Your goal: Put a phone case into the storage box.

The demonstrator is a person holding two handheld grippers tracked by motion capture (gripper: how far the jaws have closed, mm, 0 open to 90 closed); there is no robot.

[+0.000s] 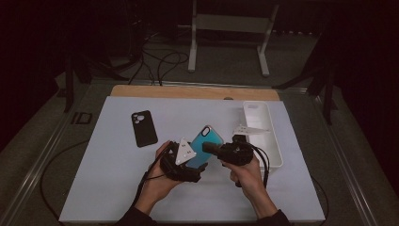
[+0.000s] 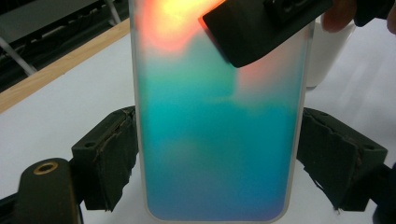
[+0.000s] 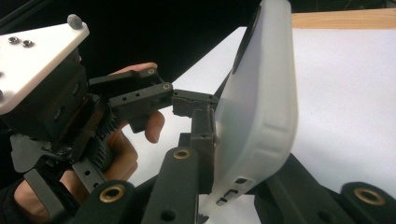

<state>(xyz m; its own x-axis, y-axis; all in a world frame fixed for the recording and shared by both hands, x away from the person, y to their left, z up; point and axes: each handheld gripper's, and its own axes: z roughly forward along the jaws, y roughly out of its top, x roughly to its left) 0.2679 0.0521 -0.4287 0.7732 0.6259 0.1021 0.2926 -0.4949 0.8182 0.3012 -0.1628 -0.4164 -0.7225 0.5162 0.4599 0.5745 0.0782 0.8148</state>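
Currently the left gripper (image 1: 194,162) pinches the teal phone case (image 1: 204,146) by its two long edges, jaws pressed on both sides, holding it tilted up above the white table (image 1: 108,183). Right gripper (image 1: 210,148) closes on the case's upper edge, one jaw on each face. Black phone case (image 1: 143,128) lies flat to the left, white tray (image 1: 275,150) on the right.

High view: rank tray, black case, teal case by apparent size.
1. White tray, clearly the largest.
2-3. Teal case and black case look about alike. The teal one is held tilted off the table, closer to the camera and partly hidden by the left hand-held gripper, so no ranking between them.
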